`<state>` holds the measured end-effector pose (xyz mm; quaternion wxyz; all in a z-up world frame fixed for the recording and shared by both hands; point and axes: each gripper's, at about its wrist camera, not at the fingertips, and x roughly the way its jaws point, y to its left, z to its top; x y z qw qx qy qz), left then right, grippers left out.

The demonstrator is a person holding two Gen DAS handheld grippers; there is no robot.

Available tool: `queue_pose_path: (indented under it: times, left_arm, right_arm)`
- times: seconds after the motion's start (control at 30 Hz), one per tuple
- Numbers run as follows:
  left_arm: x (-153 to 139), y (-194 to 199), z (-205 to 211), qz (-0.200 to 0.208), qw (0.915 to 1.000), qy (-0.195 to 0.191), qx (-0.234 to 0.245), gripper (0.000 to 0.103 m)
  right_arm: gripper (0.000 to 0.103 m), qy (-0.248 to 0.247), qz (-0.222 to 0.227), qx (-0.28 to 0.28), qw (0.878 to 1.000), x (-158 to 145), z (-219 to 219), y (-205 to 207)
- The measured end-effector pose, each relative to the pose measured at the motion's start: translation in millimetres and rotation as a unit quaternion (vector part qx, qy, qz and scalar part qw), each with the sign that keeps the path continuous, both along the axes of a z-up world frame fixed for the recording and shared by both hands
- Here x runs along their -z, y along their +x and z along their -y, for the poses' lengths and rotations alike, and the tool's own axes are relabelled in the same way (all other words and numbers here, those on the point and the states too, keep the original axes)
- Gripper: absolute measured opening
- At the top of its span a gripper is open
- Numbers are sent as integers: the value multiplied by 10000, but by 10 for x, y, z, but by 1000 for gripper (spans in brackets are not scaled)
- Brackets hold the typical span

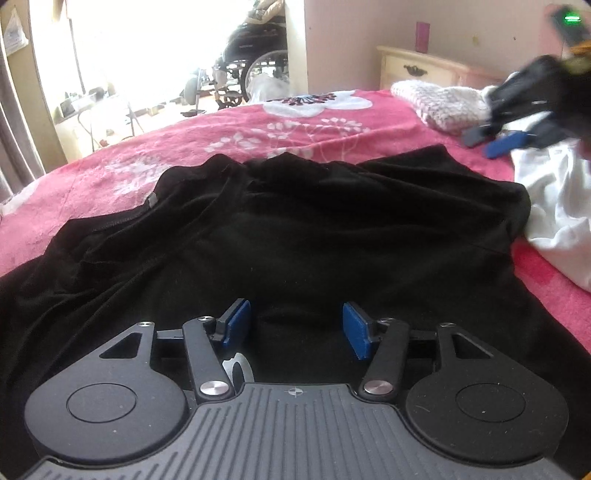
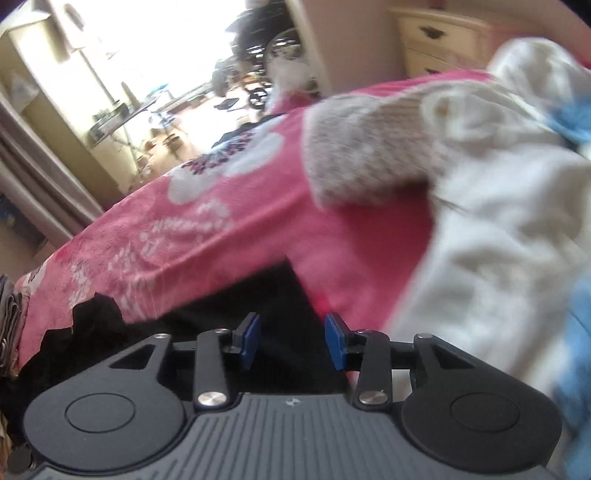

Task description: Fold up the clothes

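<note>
A black garment (image 1: 295, 229) lies spread over the pink floral bedspread (image 1: 258, 129). My left gripper (image 1: 297, 326) hovers low over its near part, its blue pads apart and nothing between them. In the left wrist view my right gripper (image 1: 495, 142) shows blurred at the far right, above the garment's right corner and a white cloth (image 1: 554, 206). In the right wrist view my right gripper (image 2: 291, 341) stands open over a corner of the black garment (image 2: 273, 302), with nothing gripped. The right wrist view is tilted and blurred.
A pile of white, knitted and blue clothes (image 2: 480, 192) fills the bed's right side. A cream nightstand (image 1: 424, 68) with a pink cup (image 1: 422, 36) stands beyond the bed. A wheelchair (image 1: 255, 55) sits by the bright window at the back.
</note>
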<state>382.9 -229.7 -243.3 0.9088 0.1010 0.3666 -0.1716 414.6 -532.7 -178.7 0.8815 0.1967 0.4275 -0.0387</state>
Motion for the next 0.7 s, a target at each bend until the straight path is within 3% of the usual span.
queue_pose_path:
  times: [0.07,0.2,0.23,0.27,0.37,0.47,0.57,0.7]
  left_arm:
    - [11,-11,-7,38,10000,-35,-12,56]
    - [55,-60,-17,220,9997,-35,25,58]
    - [66,-73,-17,271,9996,-28,36,58]
    - [72,-79,-20,298,9995,-34,30,59]
    - [83,-84,-33,331,9994,-87,-5,59]
    - [105,-103,-37,419,9991,-107,1,60]
    - [110,-100,-39,441,9990,-121,-15,61]
    - [109,-88,-53,416,9990,-178,-31,62]
  right_arm:
    - [42,-159,-57,-86,9998,119,-31,300]
    - [42,-27,-238,-259,9994,357,-52,651]
    - [31,-119,-262,-319,9991,377,-84,686]
    - [2,-277,-256,-374,9986,366,-125,691]
    - [3,-519,89,-346,9980,249,-165,641]
    - [3,-701,297,212,9969,195,-21,651]
    - [3,-584,222,764,9951,281,176,690]
    - [3,-721,116,955,9927,430,217,716]
